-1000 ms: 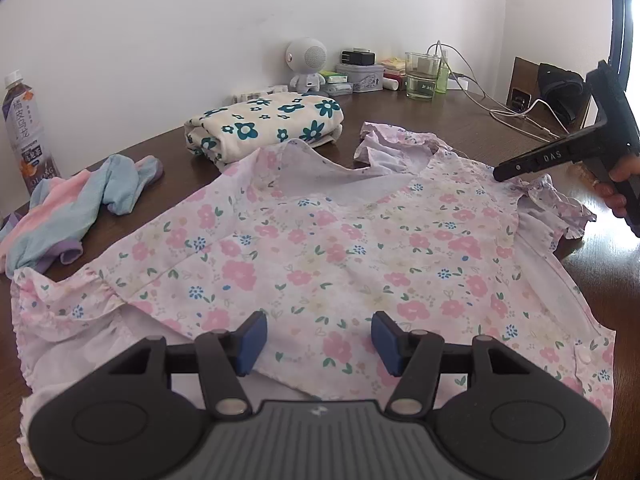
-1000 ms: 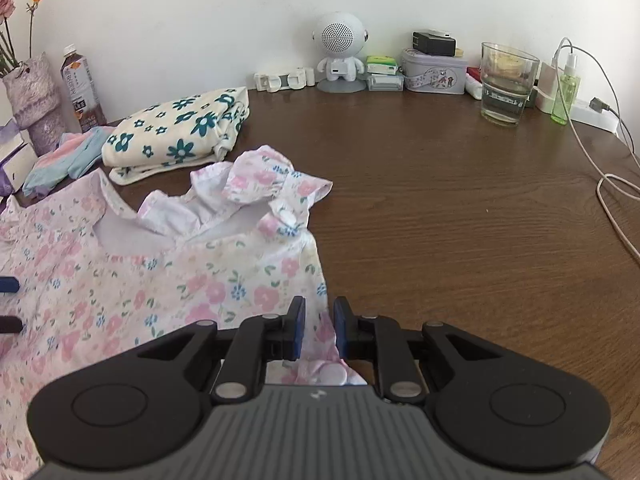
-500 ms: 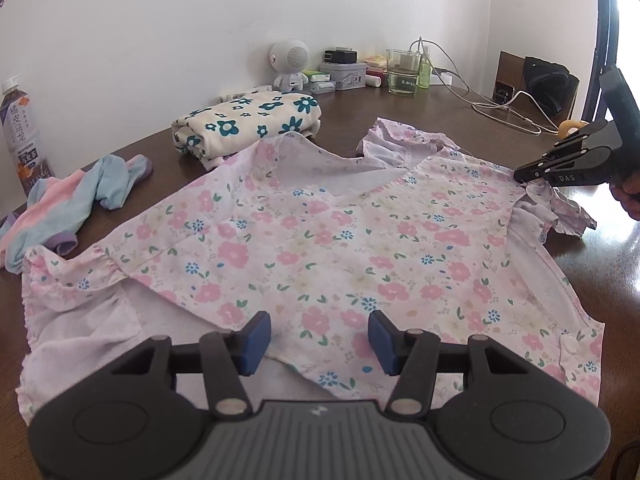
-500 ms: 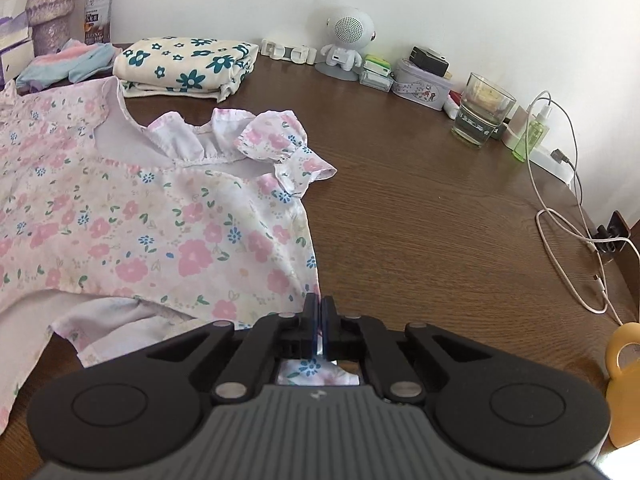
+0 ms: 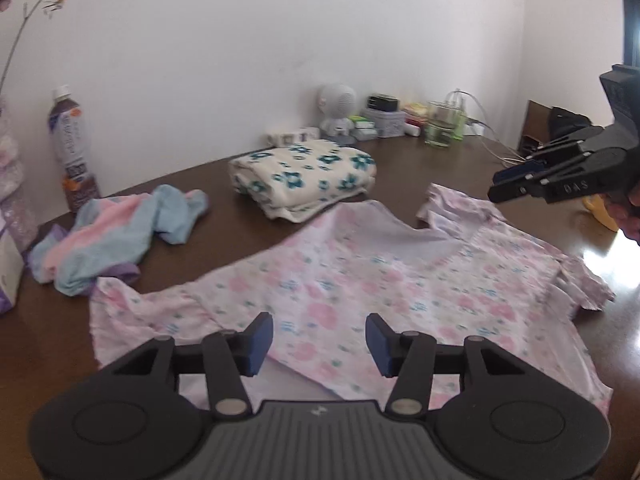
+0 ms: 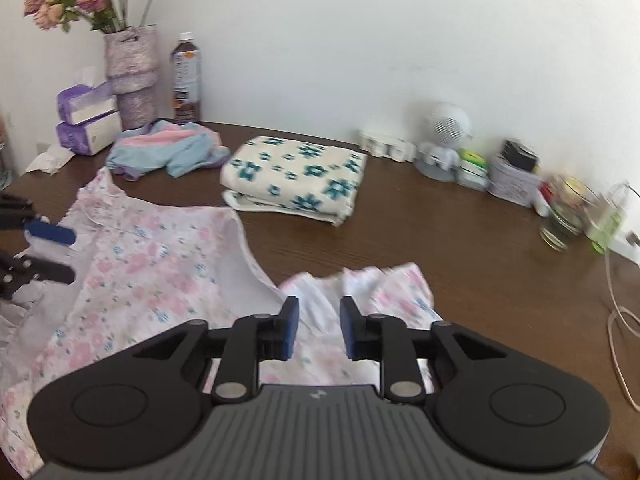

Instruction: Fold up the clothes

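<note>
A pink floral garment lies spread flat on the dark wooden table. My left gripper hovers over its near edge. Its jaws are closing slowly, still wide apart, and no cloth is pinched between them. In the right wrist view the same garment fills the lower left, and its ruffled sleeve lies just beyond my right gripper. That gripper's jaws are opening and hold nothing. It also shows at the left wrist view's right edge as the right gripper, raised above the garment.
A folded cream cloth with teal flowers lies behind the garment. A crumpled pastel garment sits at the back left. Along the wall stand a vase, tissue packs, a bottle, a white speaker and a glass. A cable trails at right.
My right gripper closed on the garment's edge, then opened, let it go, rose and swung over the ruffled sleeve. My left gripper lifted and drew back from the cloth.
</note>
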Motion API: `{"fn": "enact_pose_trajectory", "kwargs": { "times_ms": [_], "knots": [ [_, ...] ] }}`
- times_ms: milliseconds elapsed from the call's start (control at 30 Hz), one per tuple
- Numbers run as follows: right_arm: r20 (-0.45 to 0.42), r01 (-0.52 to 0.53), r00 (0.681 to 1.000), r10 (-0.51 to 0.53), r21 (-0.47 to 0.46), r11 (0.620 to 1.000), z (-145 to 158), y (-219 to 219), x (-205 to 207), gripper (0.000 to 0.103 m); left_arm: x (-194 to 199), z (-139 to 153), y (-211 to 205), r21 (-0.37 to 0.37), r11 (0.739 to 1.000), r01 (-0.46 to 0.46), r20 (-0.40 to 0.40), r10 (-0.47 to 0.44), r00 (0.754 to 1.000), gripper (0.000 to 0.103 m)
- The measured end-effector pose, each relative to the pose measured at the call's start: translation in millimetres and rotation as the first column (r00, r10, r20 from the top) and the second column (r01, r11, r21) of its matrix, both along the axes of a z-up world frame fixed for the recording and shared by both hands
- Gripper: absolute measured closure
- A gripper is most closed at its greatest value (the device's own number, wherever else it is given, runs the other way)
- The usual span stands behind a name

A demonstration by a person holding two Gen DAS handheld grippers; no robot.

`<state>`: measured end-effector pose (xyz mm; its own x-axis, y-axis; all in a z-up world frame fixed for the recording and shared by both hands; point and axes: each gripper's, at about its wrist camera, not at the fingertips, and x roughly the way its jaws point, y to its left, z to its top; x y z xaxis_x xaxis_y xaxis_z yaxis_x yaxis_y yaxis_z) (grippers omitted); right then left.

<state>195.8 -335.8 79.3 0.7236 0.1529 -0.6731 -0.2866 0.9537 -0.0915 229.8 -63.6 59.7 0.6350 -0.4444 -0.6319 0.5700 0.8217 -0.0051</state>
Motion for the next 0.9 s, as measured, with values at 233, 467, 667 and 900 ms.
{"fn": "enact_pose_trajectory", "kwargs": {
  "times_ms": [233, 467, 667, 900],
  "knots": [
    [-0.104, -0.075, 0.992, 0.069, -0.059, 0.995, -35.4, 73.9, 87.9, 0.069, 62.2, -13.7, 24.7, 0.029, 0.991, -0.131, -0.001, 0.131, 0.991, 0.053],
    [-0.192, 0.070, 0.981, -0.034, 0.182, 0.981, -55.6, 43.1, 135.9, 0.103, 87.7, -40.8, 41.3, 0.047, 0.976, -0.214, -0.051, 0.216, 0.975, 0.087],
    [-0.204, 0.089, 0.978, -0.050, 0.186, 0.979, -73.0, 42.9, 149.8, 0.103, 83.3, -40.3, 43.9, 0.021, 0.972, -0.232, -0.049, 0.233, 0.971, 0.085],
    [-0.191, 0.135, 0.977, -0.095, 0.210, 0.968, -60.4, 29.3, 138.4, 0.088, 73.8, -16.7, 68.2, -0.027, 0.962, -0.272, -0.009, 0.271, 0.962, 0.056]
  ]
}}
